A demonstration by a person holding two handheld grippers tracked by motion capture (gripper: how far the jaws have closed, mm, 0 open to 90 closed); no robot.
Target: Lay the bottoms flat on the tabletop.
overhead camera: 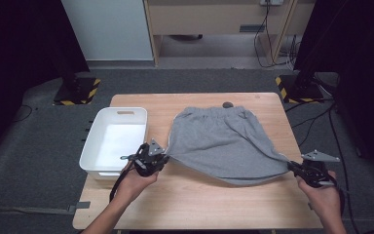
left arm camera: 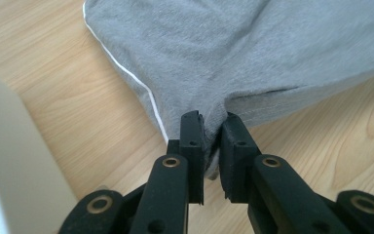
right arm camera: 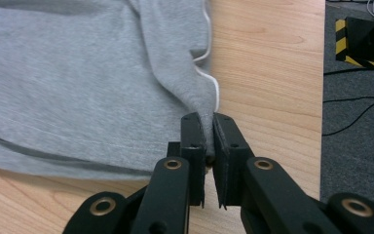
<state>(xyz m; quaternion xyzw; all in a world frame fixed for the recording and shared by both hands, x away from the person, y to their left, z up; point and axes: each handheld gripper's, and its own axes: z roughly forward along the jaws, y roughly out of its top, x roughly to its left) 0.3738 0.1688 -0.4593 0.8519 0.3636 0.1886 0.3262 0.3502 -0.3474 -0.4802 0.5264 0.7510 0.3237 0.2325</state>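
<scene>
Wooden table (overhead camera: 195, 195) under us carries the grey shorts (overhead camera: 224, 141), stretched between our grippers. Our left gripper (overhead camera: 163, 157) pinches one hem corner, our right gripper (overhead camera: 292, 167) the other, so the cloth hangs taut, likely for folding; a white bin (overhead camera: 114, 141) sits just beyond the left.

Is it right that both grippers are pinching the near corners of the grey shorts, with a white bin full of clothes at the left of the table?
Not quite. The white bin is empty, as the high view shows. The rest holds: the left gripper and the right gripper each pinch a near corner of the grey shorts, and the bin sits at the left of the table.
</scene>
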